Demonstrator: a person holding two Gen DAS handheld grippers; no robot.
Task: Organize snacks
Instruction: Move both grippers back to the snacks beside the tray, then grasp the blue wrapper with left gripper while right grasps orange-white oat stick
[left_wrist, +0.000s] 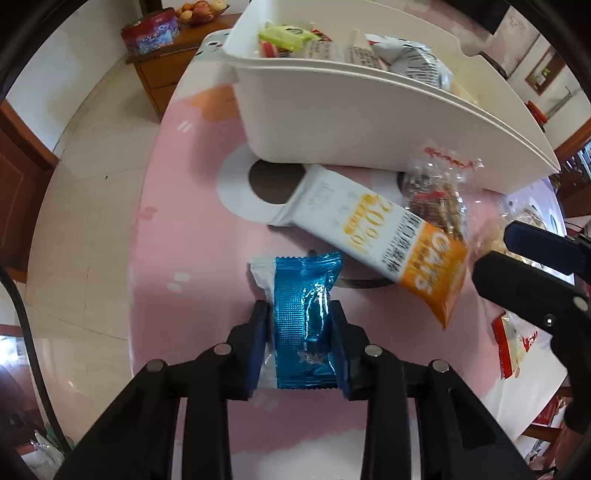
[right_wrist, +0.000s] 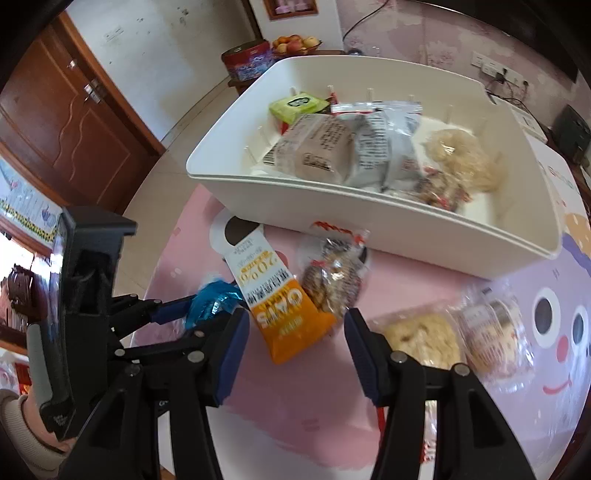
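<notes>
The left gripper (left_wrist: 301, 343) is clamped on a blue foil snack packet (left_wrist: 301, 317), pads pinching it across its width, with the packet's top flaring out beyond the fingertips. It hangs over the pink desk (left_wrist: 207, 229), near the desk's left edge, short of the white storage bin (left_wrist: 332, 122). The job now, I'd say, is to carry it up and over the bin's near wall, so lift high enough to clear that rim, keep the squeeze steady on slippery foil, and let go only once it's well inside.

Moving right, the white-and-orange oats packet (right_wrist: 275, 306) lies flat on the desk, one end close to the bin's near wall, with a clear bag of nut snacks (right_wrist: 332, 277) touching its right side.

The right gripper (right_wrist: 295, 332) stands wide apart, holding nothing, its fingers straddling the orange end of the oats packet from above; whether it's touching, I can't tell. Square up on the packet's narrow width before closing.
</notes>
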